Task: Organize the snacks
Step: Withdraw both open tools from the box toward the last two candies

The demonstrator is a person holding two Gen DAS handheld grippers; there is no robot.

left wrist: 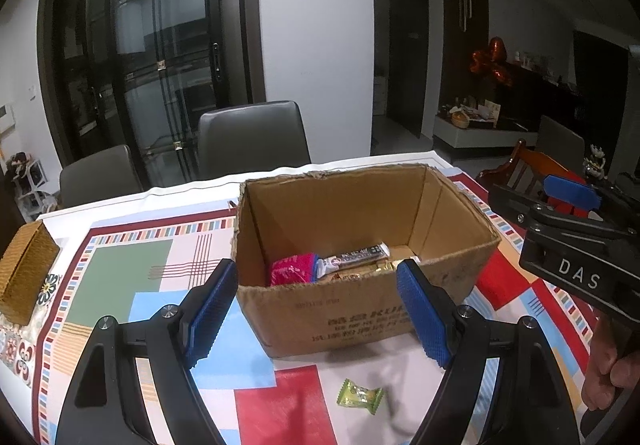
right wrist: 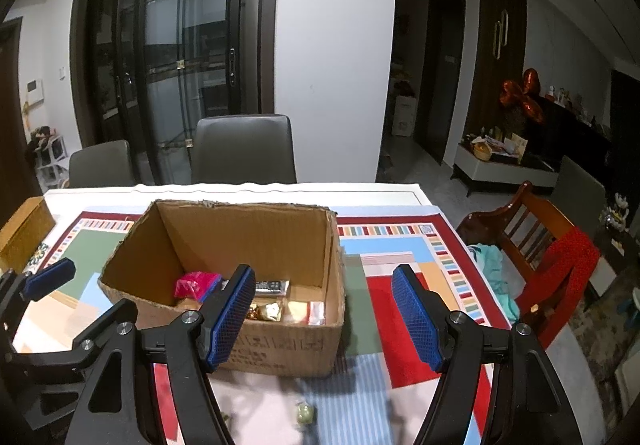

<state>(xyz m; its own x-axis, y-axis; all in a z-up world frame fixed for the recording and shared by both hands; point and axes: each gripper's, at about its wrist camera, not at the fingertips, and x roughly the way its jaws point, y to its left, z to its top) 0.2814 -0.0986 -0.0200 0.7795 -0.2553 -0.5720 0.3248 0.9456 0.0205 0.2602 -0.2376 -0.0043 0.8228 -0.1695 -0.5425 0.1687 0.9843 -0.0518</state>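
From the left wrist view, the left gripper (left wrist: 316, 309) with its blue ribbed pads stands wide apart and empty, hovering over the patterned, multicoloured tablecloth (left wrist: 132, 269). Ahead of it sits the open brown cardboard box (left wrist: 360, 309), which already holds a pink wrapped packet (left wrist: 294, 268), a long white-and-black bar (left wrist: 352, 259) and some gold-wrapped pieces (left wrist: 368, 272). A small green wrapped candy (left wrist: 360, 396) lies on the cloth just in front of the box, between the jaws' line of sight. The right gripper (left wrist: 572, 193) shows at the right edge, held in a person's hand (left wrist: 604, 373)

From the right wrist view, the right gripper (right wrist: 324, 313) is likewise spread and carries nothing; the same box lies ahead and slightly left, and the candy appears blurred near the bottom edge. A woven tan box (right wrist: 22, 231) sits at the far left

Most snacks seem boxed already; the green candy is judged the one piece left to collect
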